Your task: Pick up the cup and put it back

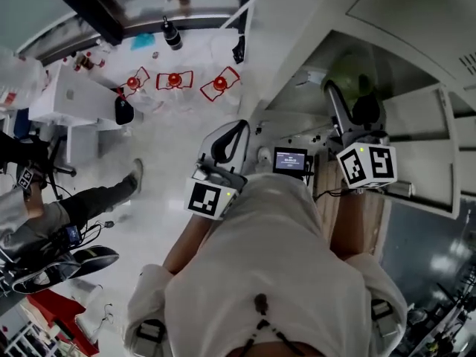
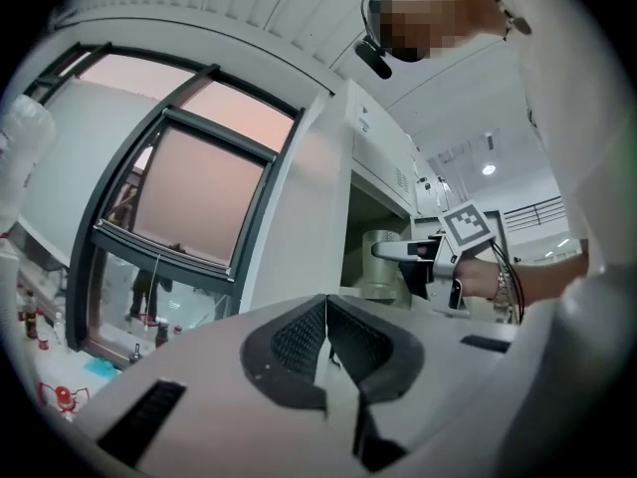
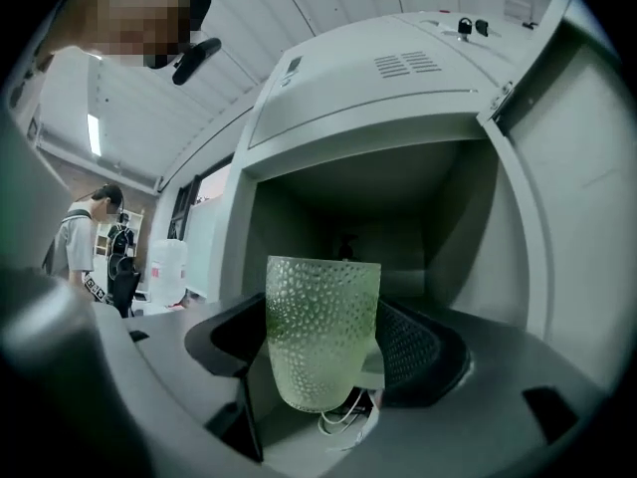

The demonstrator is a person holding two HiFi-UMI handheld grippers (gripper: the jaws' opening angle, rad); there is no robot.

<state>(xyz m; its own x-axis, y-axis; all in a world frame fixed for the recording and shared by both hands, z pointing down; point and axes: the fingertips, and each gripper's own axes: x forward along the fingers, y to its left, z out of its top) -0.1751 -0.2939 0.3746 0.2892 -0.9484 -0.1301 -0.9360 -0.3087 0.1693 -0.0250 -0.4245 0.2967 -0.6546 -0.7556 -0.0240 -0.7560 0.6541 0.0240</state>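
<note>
Cup [image 3: 320, 317] before open cabinet [image 3: 398, 78]
Right claw [image 3: 328, 366] grips cup, clear of cabinet edges; left claw [image 2: 326, 332] closed, empty; interior dim.

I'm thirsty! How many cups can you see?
1. A bumpy green cup sits gripped in the right tongs, before the open cabinet. Others may hide inside it.

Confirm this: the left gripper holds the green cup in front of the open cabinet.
Not right: the wrong gripper is named. The right gripper holds the green cup in front of the open cabinet, as the right gripper view shows. In the left gripper view, the left gripper has its jaws together with nothing between them.
</note>
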